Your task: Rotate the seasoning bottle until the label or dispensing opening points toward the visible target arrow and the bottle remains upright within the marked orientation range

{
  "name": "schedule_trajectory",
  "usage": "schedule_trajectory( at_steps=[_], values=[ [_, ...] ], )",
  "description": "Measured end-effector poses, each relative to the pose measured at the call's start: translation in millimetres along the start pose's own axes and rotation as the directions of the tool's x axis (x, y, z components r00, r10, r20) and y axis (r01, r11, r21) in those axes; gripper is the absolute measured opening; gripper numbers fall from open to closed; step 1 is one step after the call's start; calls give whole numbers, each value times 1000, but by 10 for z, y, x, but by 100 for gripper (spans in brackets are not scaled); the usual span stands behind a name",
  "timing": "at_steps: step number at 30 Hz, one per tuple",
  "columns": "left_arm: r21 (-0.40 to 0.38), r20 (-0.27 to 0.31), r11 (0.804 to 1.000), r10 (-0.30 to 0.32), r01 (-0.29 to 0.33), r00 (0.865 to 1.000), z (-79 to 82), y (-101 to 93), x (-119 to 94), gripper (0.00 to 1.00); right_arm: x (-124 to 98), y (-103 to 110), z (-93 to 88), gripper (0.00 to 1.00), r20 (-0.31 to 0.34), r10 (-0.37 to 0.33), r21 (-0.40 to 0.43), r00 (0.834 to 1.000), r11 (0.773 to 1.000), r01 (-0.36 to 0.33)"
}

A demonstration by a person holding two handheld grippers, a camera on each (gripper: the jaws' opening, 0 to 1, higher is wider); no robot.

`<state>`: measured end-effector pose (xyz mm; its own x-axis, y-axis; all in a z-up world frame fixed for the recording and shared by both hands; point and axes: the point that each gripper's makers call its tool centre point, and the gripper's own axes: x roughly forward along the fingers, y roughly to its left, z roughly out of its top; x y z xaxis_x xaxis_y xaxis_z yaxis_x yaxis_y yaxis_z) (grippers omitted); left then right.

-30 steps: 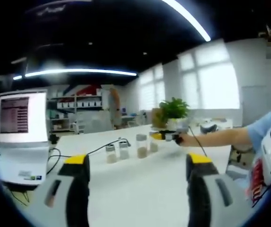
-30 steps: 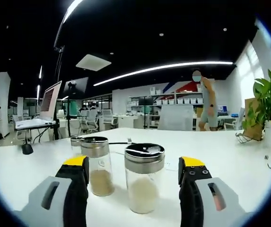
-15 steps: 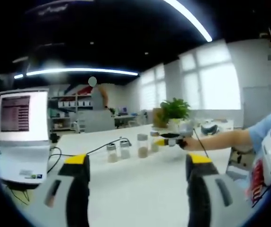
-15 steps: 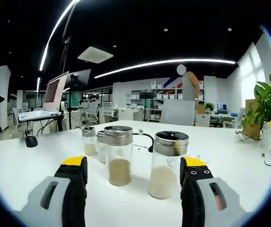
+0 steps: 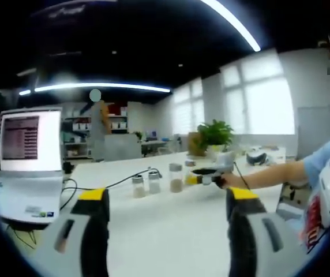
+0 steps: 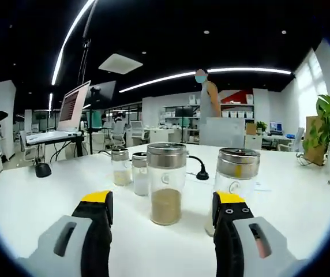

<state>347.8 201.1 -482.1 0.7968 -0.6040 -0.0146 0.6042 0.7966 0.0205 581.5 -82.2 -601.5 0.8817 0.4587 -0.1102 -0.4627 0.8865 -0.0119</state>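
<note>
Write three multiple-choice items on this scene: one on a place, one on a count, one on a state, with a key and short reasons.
1. In the right gripper view, where does the jar with brown seasoning stand?
A. ahead, between the two jaws
B. on the laptop
C. beside the plant

2. How many jars stand on the white table in the right gripper view?
A. two
B. four
C. six

3. What state is the right gripper in?
A. shut on a jar
B. open, holding nothing
C. shut on a cable

Key: 1 A, the jar rises in the gap between the jaws, further off. 2 B, two small jars, the brown-filled one and a pale-filled jar. 3 B, the jaws stand apart with nothing held between them.
</note>
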Motion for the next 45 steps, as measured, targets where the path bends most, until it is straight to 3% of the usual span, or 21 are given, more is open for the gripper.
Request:
schedule_trajectory(
  at_steps=[4, 16, 20, 26, 30, 36, 39, 45],
  values=[
    [0, -5, 1000, -6, 6, 1000, -11, -9, 4, 88, 116, 38, -8, 72, 0, -10, 33, 1000, 999, 10],
    [0, -8, 1000, -3, 3, 1000, -10, 13, 26, 88, 431, 19, 53, 70, 25, -50, 11, 998, 999, 50],
    [1, -18, 1000, -20, 20, 1000, -34, -15, 58, 88, 537, -77, 49, 63, 29, -73, 3, 997, 997, 73],
    [-13, -3, 999, -40, 40, 999, -10, -41, 34, 88, 655, -140, 69, 61, 40, -93, 8, 995, 996, 93],
    [-10, 2, 1000, -22, 22, 1000, -2, -16, 3, 88, 676, -140, 75, 53, 53, -100, 51, 994, 994, 97],
    [-20, 9, 1000, -5, 5, 1000, -1, 28, -21, 87, 636, -3, 66, 44, 49, -75, 49, 996, 996, 72],
    [-27, 7, 1000, -2, 3, 1000, -9, 52, -20, 87, 648, -35, 58, 43, 42, -91, 35, 995, 995, 90],
    [2, -8, 1000, -8, 8, 1000, -19, 51, -22, 87, 676, -54, 90, 43, 89, -85, 21, 992, 996, 84]
  ],
)
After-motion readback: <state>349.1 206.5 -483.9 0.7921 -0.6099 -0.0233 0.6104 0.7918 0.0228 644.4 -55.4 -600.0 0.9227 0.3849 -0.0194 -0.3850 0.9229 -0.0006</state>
